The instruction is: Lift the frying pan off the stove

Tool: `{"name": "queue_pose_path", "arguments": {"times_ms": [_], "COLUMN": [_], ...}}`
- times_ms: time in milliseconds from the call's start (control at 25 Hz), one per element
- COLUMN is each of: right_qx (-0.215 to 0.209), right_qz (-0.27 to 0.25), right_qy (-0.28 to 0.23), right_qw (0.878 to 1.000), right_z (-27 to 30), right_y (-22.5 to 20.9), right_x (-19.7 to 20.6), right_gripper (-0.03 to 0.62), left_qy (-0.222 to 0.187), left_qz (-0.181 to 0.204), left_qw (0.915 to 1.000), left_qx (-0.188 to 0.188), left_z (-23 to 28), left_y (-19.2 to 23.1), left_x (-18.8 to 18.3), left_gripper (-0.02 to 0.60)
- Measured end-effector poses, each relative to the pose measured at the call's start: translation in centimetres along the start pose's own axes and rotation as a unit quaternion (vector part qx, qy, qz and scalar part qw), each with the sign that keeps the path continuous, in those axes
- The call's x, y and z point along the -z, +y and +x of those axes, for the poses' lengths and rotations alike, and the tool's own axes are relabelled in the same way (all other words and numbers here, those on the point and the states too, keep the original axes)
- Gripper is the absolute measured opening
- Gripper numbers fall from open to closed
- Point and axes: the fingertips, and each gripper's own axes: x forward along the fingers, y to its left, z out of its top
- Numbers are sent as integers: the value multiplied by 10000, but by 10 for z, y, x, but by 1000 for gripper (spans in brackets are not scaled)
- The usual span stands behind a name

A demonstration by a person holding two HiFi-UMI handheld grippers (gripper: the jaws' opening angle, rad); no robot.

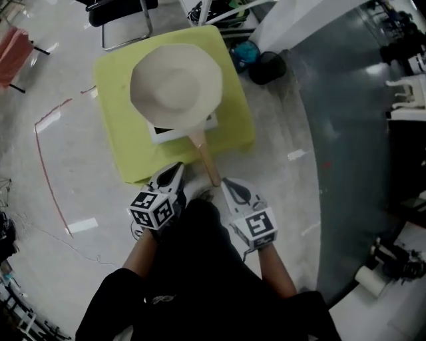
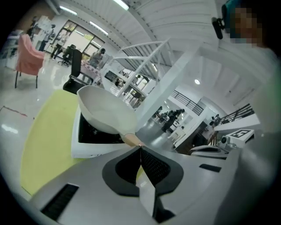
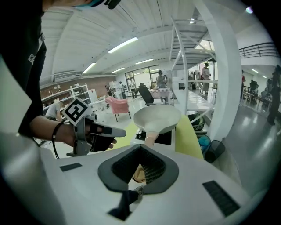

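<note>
The frying pan [image 1: 176, 83] fills the middle of the desk [image 1: 113, 100], and its handle [image 1: 206, 160] juts toward 6 o'clock with open air on both sides. Bare floor [image 1: 66, 173] lies at 9 o'clock. A chair [image 1: 120, 13] crowds 12 o'clock and a dark bin [image 1: 267, 66] 2 o'clock.

I work in an open-plan office hall: polished floor [image 1: 53, 166] at left, strip lights [image 3: 123, 45] overhead, office chair [image 3: 145, 93] at centre, mezzanine railing [image 3: 260, 46] upper right.

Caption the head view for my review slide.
Left tool and right tool, both shut, flank the handle of the frying pan resting on the stove.
</note>
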Motion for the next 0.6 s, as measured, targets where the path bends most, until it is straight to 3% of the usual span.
{"name": "queue_pose_path", "arguments": {"times_ms": [160,320,480,520,600], "right_qx": [-430,-329,-204,-196,-179], "right_qz": [49,82,178,181,266], "right_qy": [47,65,0,-32,-72], "right_qw": [9991,9994,9996,9996,9995], "right_z": [-1,5,2,1,1], "right_y": [5,-2,-8,-9,-13], "right_x": [0,2,2,-1,-4], "right_gripper": [15,15,15,15,15], "left_qy": [-161,-210,-370,-385,-322], "left_qz": [-464,-844,-1698,-1872,-2062], "left_qw": [9988,9957,9818,9778,9726], "left_qx": [3,314,771,859,1025], "left_z": [1,22,43,47,57], "left_y": [10,17,20,20,17], "left_x": [7,7,6,5,4], "left_gripper": [43,44,46,60,184]}}
